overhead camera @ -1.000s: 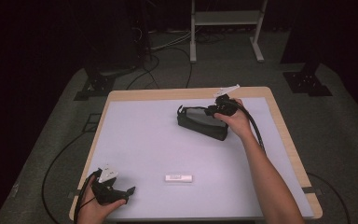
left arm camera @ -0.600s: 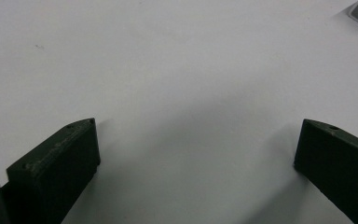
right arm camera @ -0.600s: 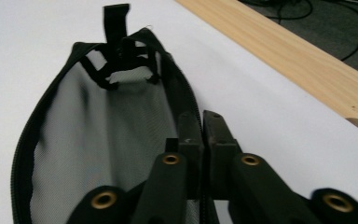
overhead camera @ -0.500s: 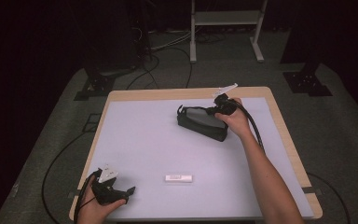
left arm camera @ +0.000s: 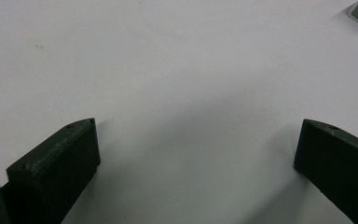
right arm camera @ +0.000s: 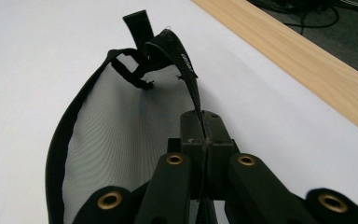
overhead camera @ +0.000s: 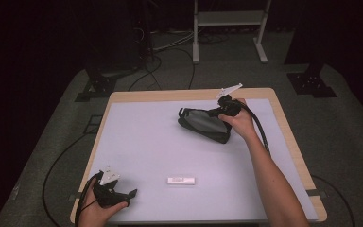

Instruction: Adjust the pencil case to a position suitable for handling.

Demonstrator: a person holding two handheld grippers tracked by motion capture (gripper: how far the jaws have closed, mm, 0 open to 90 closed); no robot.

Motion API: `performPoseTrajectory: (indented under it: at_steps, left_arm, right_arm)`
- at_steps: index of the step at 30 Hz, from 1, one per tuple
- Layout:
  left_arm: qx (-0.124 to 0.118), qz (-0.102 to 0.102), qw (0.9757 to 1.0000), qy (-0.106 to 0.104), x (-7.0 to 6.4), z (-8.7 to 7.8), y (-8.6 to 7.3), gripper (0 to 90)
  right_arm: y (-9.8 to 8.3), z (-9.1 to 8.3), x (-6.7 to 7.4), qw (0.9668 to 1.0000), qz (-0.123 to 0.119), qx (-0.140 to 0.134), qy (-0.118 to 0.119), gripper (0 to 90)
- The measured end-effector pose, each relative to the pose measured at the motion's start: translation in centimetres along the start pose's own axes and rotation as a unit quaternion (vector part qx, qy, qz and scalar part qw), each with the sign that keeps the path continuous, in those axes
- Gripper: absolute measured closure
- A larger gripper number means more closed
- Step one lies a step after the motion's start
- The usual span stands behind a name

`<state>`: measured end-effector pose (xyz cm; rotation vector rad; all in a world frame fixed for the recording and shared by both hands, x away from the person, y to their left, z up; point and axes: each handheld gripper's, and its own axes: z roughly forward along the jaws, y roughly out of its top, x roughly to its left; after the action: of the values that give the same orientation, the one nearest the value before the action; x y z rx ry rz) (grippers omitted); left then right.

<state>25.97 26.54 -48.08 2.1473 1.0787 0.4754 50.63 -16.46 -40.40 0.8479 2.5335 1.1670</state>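
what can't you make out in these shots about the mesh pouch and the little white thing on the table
- Mesh pouch, right gripper view: its near end is cut off by the bottom edge and hidden behind the right hand-held gripper, shut on its zipper edge; contents cannot be told.
- Mesh pouch, high view: too small and dark to show whether the zipper is open.
- Small white item, high view: too small to read or identify.
- Same item, left gripper view: cut off by the top right corner.

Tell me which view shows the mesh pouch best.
The right gripper view: the mesh pouch is close up, its grey netting, black edging and zipper edge clear, with the right gripper shut on that edge. The high view shows the whole pouch, small, on the table.
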Motion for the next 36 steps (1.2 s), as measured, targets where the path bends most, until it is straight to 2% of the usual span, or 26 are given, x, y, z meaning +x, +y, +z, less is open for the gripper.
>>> performPoseTrajectory:
  at_steps: [16, 36]
  left_arm:
    - [-0.001, -0.001, 1.0, 0.0, 0.0, 0.0, 0.0, 0.0]
    - [0.0, -0.001, 1.0, 0.0, 0.0, 0.0, 0.0, 0.0]
  right_arm:
    - [0.6, -1.3, 1.4, 0.9987, -0.035, 0.001, 0.036, 88.3]
    - [0.4, -2.8, 3.4, 0.9956, -0.062, 0.005, 0.07, 88.3]
